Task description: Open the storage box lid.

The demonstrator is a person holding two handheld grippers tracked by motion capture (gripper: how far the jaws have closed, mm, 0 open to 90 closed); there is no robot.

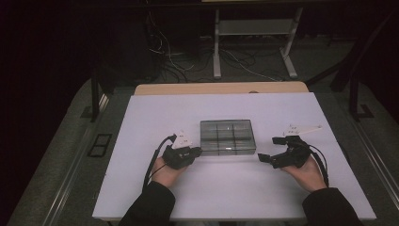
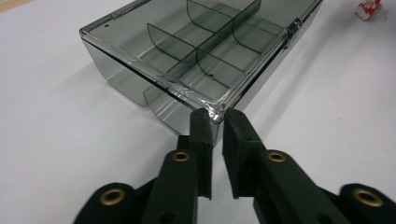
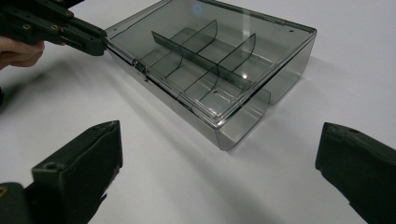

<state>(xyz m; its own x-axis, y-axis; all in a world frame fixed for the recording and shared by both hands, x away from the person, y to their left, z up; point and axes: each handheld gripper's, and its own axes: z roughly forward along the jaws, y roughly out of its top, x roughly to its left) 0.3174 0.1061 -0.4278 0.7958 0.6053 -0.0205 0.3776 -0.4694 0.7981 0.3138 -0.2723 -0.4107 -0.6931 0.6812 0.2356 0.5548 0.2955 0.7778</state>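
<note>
Here the left hand-held gripper (image 2: 215,116) pinches the compartment box's (image 1: 227,137) corner, the right hand-held gripper (image 1: 268,149) gaping beside it.

Box (image 2: 196,51): smoky clear plastic, glossy and smooth. Table (image 1: 155,117): matt white top, wood edge at the far side. Left gripper (image 2: 215,122) pads: matt black.

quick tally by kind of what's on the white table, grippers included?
Clear smoky compartment box: 1
Handheld grippers: 2, the left gripper at the box's corner, the right gripper apart from the box
Small white tags: 2, and
Total: 5
</note>
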